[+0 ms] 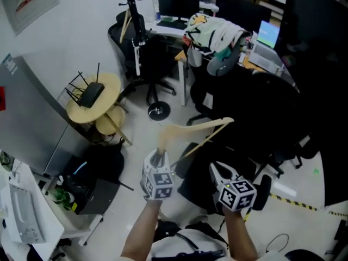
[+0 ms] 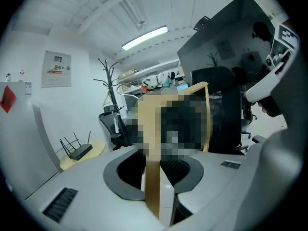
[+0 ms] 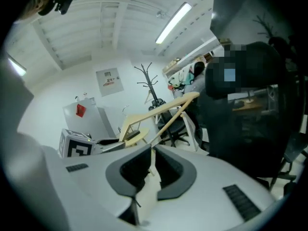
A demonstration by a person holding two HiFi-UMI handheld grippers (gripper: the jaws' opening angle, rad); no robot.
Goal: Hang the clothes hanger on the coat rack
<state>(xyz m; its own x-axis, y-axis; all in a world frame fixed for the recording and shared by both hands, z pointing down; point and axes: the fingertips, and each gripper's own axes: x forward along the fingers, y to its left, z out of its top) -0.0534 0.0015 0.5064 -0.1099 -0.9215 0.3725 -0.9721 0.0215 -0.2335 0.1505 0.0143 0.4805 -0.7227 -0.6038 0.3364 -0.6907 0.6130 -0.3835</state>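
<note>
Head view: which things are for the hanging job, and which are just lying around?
For the job: wooden hanger, gripped in the left claw; coat rack.
Just lying about: router, round table, office chair.

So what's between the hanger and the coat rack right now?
Only bare floor, per the head view: the hanger, held in the left gripper, is apart from the coat rack.

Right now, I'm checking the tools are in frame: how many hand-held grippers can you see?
2. The left hand-held gripper is low at centre of the head view, shut on the wooden hanger; the right hand-held gripper is just right of it, empty. None seems hidden.
</note>
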